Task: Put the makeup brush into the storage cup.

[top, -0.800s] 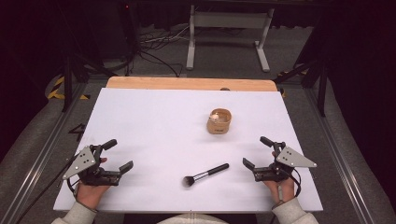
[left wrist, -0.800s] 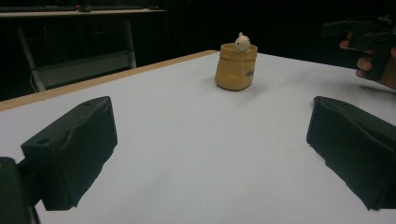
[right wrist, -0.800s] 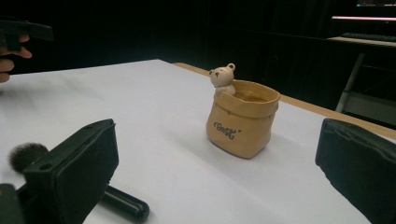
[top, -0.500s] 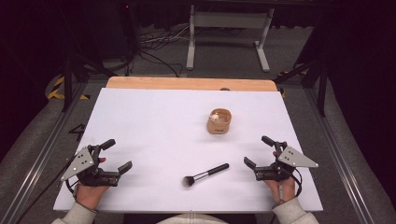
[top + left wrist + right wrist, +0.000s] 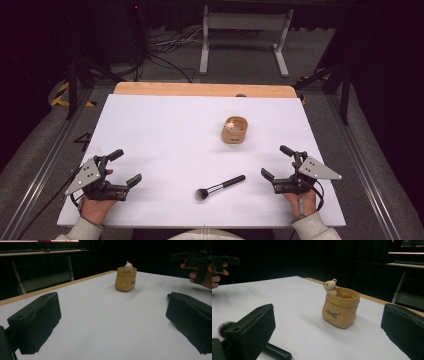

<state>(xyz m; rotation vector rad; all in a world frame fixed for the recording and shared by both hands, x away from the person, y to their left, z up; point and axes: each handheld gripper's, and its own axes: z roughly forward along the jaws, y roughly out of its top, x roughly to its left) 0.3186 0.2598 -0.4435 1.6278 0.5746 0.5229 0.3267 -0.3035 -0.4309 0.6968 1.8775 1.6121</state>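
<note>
Two grippers are held low at the near edge of the white table (image 5: 165,125), one in each hand, and both are seen with their jaws spread wide and nothing between them. The left gripper (image 5: 119,167) is kept at the near left corner, the right gripper (image 5: 277,162) at the near right; they are well apart. Between them, nearer the right gripper and a little closer to the person than its jaw tips, a makeup brush (image 5: 220,187) is laid flat on the table. Its long axis is set on a diagonal: the dark bristle head is pointed toward the near left, the black handle toward the far right, in the direction of the right gripper. No jaw is touching it. In the right gripper view the bristle tuft (image 5: 224,328) is glimpsed behind one jaw, with the handle running beneath it. Farther back, right of the table's middle, a tan pot (image 5: 234,130) is stood upright, shaped like a sack, with a small bear figure (image 5: 330,286) peeking over its rim. Beyond it, a strip of bare wood (image 5: 200,89) is seen along the far edge.
</note>
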